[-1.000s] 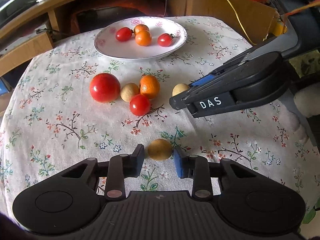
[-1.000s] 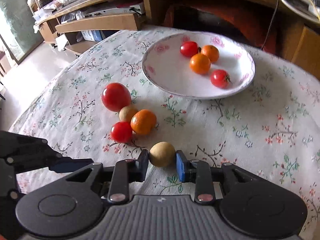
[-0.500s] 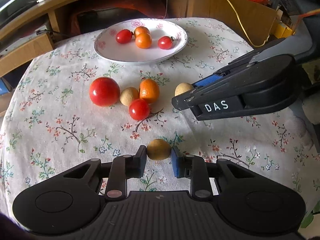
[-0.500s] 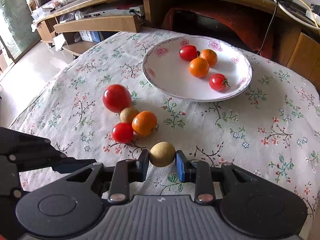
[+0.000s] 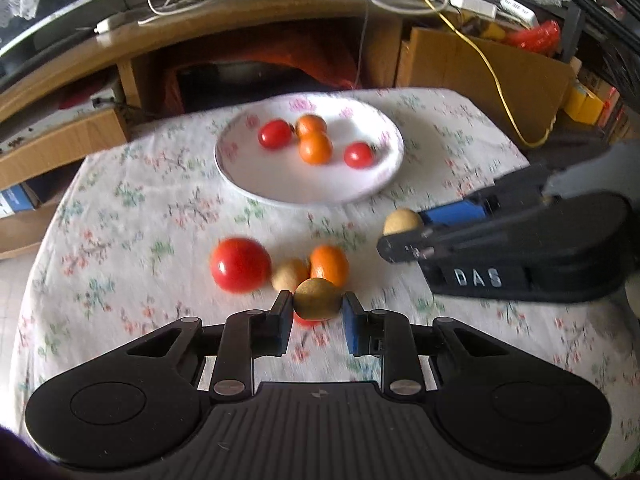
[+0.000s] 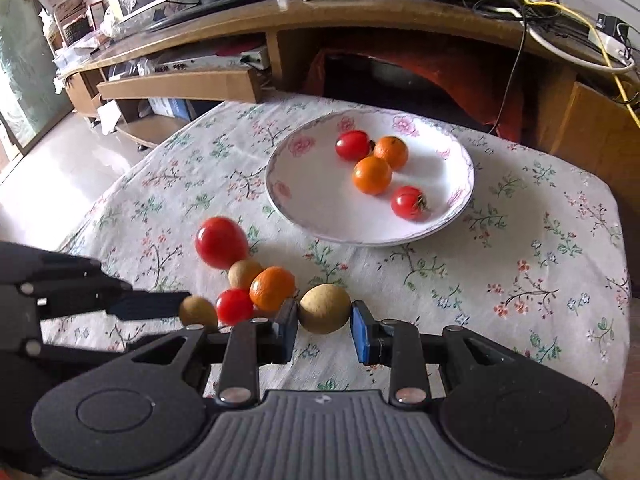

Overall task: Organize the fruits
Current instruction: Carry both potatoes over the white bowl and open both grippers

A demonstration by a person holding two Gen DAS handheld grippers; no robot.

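My left gripper is shut on a brown round fruit and holds it above the cloth. My right gripper is shut on another brown fruit, also lifted; it also shows in the left wrist view. A white floral plate at the back holds two cherry tomatoes and two small oranges. On the cloth lie a big red tomato, a brown fruit, an orange and a cherry tomato.
The table wears a floral cloth. A wooden TV stand with cables stands behind it. Cardboard boxes sit at the back right. The floor drops off at the left.
Both grippers have risen and moved toward the plate, each carrying its brown fruit. The left gripper closed on its fruit and lifted it off the cloth.
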